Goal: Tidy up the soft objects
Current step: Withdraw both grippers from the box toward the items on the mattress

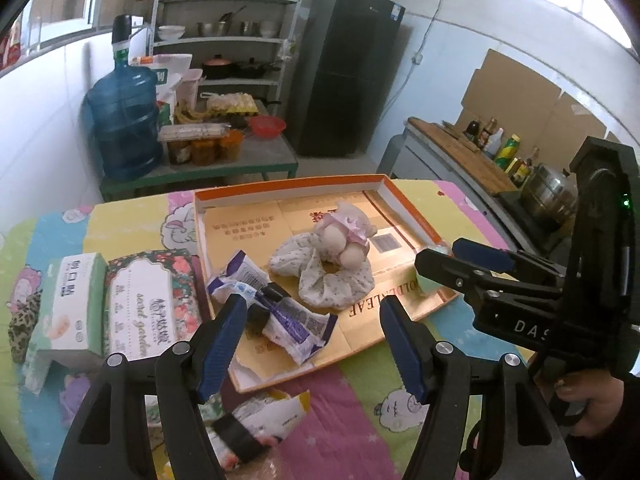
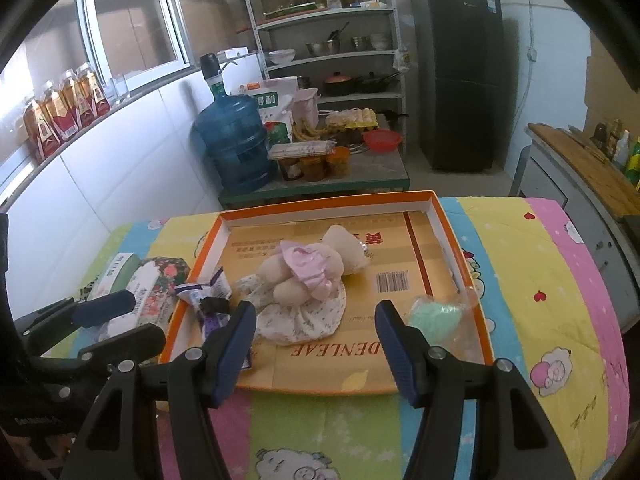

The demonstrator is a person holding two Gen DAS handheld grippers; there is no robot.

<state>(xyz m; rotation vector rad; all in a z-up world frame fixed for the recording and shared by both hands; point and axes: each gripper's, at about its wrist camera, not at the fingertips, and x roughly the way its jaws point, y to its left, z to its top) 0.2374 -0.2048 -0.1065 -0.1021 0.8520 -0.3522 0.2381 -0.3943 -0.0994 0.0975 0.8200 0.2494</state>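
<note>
A shallow orange-rimmed cardboard box (image 1: 288, 184) (image 2: 320, 200) lies on the colourful quilt. In it are a plush bear in a pink dress (image 1: 344, 236) (image 2: 316, 264), a floral fabric pouch (image 1: 332, 280) (image 2: 300, 320), a crumpled purple-and-white packet (image 1: 288, 320) (image 2: 204, 292) and a green soft thing in clear plastic (image 2: 436, 316). My left gripper (image 1: 314, 344) (image 2: 146, 318) hovers open over the box's near left corner, nothing between its pads. My right gripper (image 2: 316, 348) (image 1: 438, 254) hangs open above the box's near edge, also empty.
Left of the box lie a green-white tissue box (image 1: 72, 308), a floral tissue pack (image 1: 152, 304) and a leopard-print cloth (image 1: 24, 320). Another packet (image 1: 264, 420) lies under my left gripper. Beyond stand a water jug (image 1: 124, 128), shelves, a fridge (image 1: 344, 72) and a counter.
</note>
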